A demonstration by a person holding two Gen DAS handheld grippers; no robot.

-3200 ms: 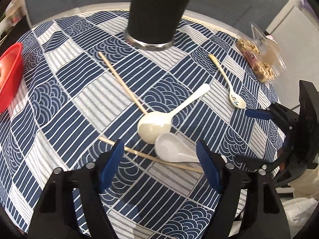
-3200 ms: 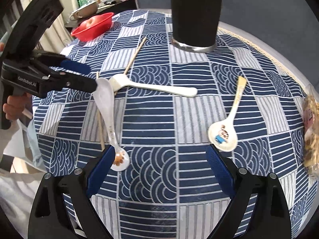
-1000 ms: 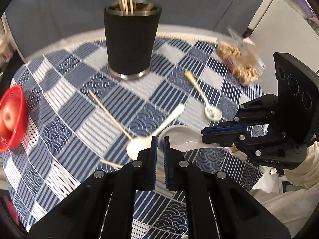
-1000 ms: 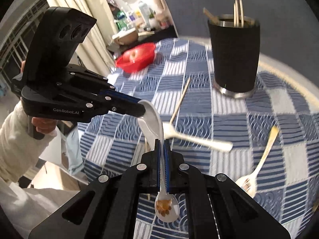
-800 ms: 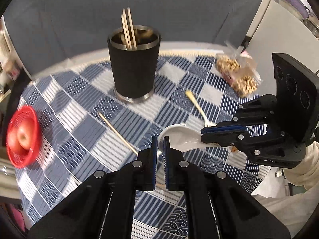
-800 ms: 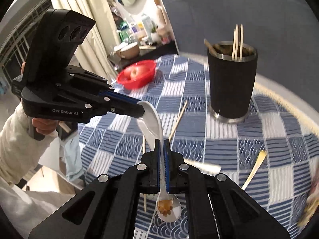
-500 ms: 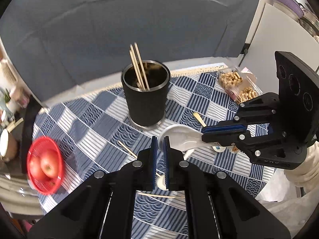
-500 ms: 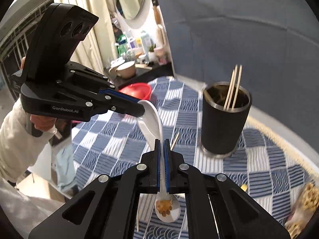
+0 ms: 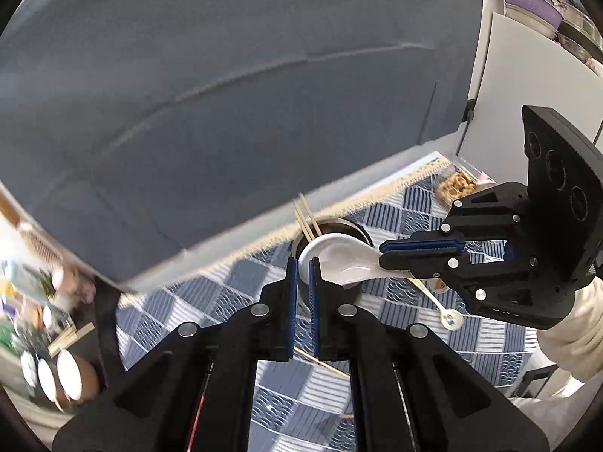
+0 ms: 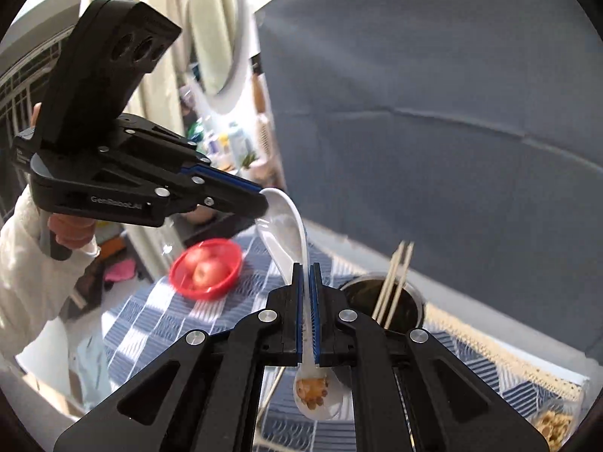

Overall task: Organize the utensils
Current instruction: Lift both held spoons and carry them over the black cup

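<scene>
From the left wrist view, the left gripper (image 9: 302, 290) has its blue-padded fingers pinched narrow on the rim of the bowl of a glossy white ceramic soup spoon (image 9: 339, 260). The right gripper (image 9: 418, 255) comes in from the right and clamps the handle end of the same spoon, so both tools hold it in the air. Directly beyond the spoon's bowl stands the black cylindrical utensil holder with a steel rim (image 9: 356, 229), a few pale wooden chopsticks (image 9: 307, 218) leaning in it. On the blue-and-white patterned tablecloth (image 9: 395, 218) a small slim spoon with a cartoon print (image 9: 448, 316) lies to the right, and a loose chopstick (image 9: 320, 361) lies nearer, partly hidden by the fingers.

From the right wrist view, the right gripper (image 10: 306, 301) is closed on the spoon's handle, whose printed end (image 10: 312, 391) sticks out toward the camera. The left gripper (image 10: 260, 197) grips the bowl at the far upper left. The holder (image 10: 380, 297) sits to the right and lower down, and a red plastic basket of apples (image 10: 205, 267) sits on the left of the table.

The step in hand looks like carrying this spoon to the holder (it is lifted, not yet inserted). The next move probably calls for one gripper to let go, the other to tip the spoon upright over the opening and lower it clear of the chopsticks.
</scene>
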